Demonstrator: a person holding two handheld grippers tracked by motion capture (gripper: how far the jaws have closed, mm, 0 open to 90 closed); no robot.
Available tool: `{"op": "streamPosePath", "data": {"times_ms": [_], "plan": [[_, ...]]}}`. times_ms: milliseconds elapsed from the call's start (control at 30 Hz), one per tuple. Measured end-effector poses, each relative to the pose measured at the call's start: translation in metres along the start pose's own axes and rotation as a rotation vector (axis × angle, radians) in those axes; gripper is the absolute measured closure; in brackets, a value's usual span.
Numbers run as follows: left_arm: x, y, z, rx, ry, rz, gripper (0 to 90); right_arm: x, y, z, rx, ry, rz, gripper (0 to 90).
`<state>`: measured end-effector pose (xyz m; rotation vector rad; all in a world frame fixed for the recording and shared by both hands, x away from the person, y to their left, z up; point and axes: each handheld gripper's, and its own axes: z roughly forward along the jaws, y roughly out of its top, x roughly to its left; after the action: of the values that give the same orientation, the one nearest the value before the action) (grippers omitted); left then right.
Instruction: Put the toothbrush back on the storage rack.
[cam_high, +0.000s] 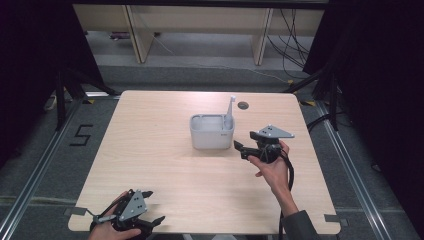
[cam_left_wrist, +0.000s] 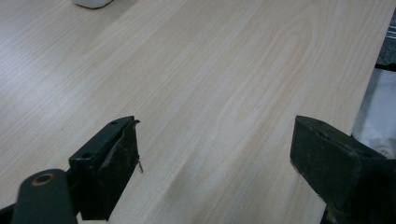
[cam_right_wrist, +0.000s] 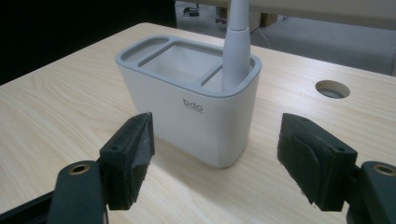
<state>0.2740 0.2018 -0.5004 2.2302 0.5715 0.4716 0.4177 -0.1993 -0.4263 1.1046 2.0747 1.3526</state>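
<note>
Right gripper (cam_right_wrist: 215, 158), jaws apart, faces white holder (cam_right_wrist: 187, 102) just ahead.

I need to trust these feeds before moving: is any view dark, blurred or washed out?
High view: table evenly lit, surroundings black, holder small but clear. Right gripper view: holder sharp, logo readable, soft shadow at its base; the right gripper near the lens slightly soft. Left gripper view: wood grain sharp, mild sheen, the left gripper dark.

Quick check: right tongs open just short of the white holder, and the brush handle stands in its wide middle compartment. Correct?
Not quite. The right tongs are open just short of the white holder, but the brush handle stands in a narrow end compartment, not the wide middle one. The right gripper view shows it.
</note>
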Motion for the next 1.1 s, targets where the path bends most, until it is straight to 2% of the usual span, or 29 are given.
{"op": "streamPosePath", "data": {"times_ms": [33,67,100,133,200,233,267,333,367,433,467,500,533,567,600,633,667,733,767,800,833,867,900,933,967,1000,1067,1100], "plan": [[0.001,0.0,-0.001,0.013,0.005,0.011,14.8,0.001,0.0,0.0,0.003,0.009,0.0,28.1],[0.0,0.0,0.0,-0.002,0.004,0.001,14.8,0.003,-0.001,-0.001,0.011,0.01,0.016,28.1],[0.0,0.0,0.001,-0.015,0.005,-0.005,14.8,0.003,-0.002,-0.002,0.01,0.003,0.01,28.1],[0.0,0.0,0.0,-0.002,0.003,-0.002,14.8,0.002,-0.002,-0.001,-0.005,0.007,-0.017,28.0],[0.001,0.0,0.0,0.007,0.001,0.01,14.8,0.006,-0.004,-0.002,0.01,0.015,0.022,28.1],[0.001,0.0,-0.001,0.013,0.005,0.012,14.8,0.006,-0.005,-0.004,0.023,0.009,0.012,28.0],[0.0,0.0,0.0,0.0,0.005,0.001,14.8,0.005,-0.006,-0.003,0.003,0.005,-0.014,28.0],[0.0,0.0,0.0,-0.001,-0.001,-0.002,14.8,0.008,-0.007,-0.005,0.017,0.023,-0.003,27.7],[0.001,0.0,0.0,0.003,-0.002,0.007,14.8,0.01,-0.008,-0.006,0.018,0.009,-0.002,27.7],[0.001,-0.001,0.0,0.005,0.015,-0.002,14.8,0.009,-0.01,-0.005,0.011,0.027,-0.023,27.6],[0.001,0.0,0.0,0.005,0.006,0.004,14.8,0.009,-0.011,-0.007,0.024,0.014,-0.022,27.5],[0.0,0.0,0.0,-0.002,0.002,-0.003,14.8,0.009,-0.013,-0.006,0.014,0.017,-0.032,27.3],[0.0,0.0,0.0,-0.005,-0.004,-0.004,14.8,0.01,-0.014,-0.006,0.021,0.019,-0.029,27.1],[0.001,0.0,0.0,0.005,0.001,0.008,14.8,0.012,-0.016,-0.006,0.023,0.025,0.002,26.8],[0.001,0.0,-0.001,0.015,0.005,0.012,14.8,0.011,-0.016,-0.006,0.032,0.026,-0.02,26.7],[0.001,0.0,0.0,0.01,0.007,0.001,14.7,0.013,-0.018,-0.007,0.04,0.031,0.0,26.6],[0.001,0.0,-0.001,0.011,0.005,0.012,14.8,0.013,-0.018,-0.007,0.046,0.036,-0.008,26.3],[0.001,0.0,0.0,0.006,0.001,0.009,14.8,0.013,-0.02,-0.008,0.039,0.019,-0.029,26.0],[0.001,0.0,-0.001,0.018,0.001,0.012,14.8,0.014,-0.02,-0.009,0.053,0.031,-0.014,26.0],[0.001,0.0,0.0,0.014,0.005,0.011,14.8,0.015,-0.022,-0.007,0.039,0.039,-0.024,26.0],[0.001,0.0,0.0,0.011,0.007,0.002,14.8,0.015,-0.022,-0.008,0.045,0.027,-0.034,26.0],[0.001,0.0,0.0,0.006,0.004,0.011,14.8,0.018,-0.023,-0.009,0.056,0.03,-0.005,25.9],[0.0,0.0,0.0,-0.005,-0.003,-0.003,14.8,0.017,-0.023,-0.009,0.051,0.032,-0.032,26.0],[0.001,0.0,0.0,0.005,0.001,0.007,14.8,0.018,-0.024,-0.009,0.052,0.036,-0.035,25.9],[0.001,0.0,0.0,0.011,0.004,-0.003,14.8,0.02,-0.025,-0.008,0.045,0.038,-0.017,25.9],[0.001,0.0,0.0,0.008,0.012,0.003,14.8,0.02,-0.026,-0.008,0.051,0.045,-0.035,25.8],[0.0,-0.001,0.001,-0.016,0.006,-0.005,14.8,0.021,-0.028,-0.008,0.056,0.055,-0.038,25.7],[0.0,0.0,0.0,0.001,0.005,-0.002,14.8,0.024,-0.029,-0.009,0.072,0.048,-0.024,25.6]]}}
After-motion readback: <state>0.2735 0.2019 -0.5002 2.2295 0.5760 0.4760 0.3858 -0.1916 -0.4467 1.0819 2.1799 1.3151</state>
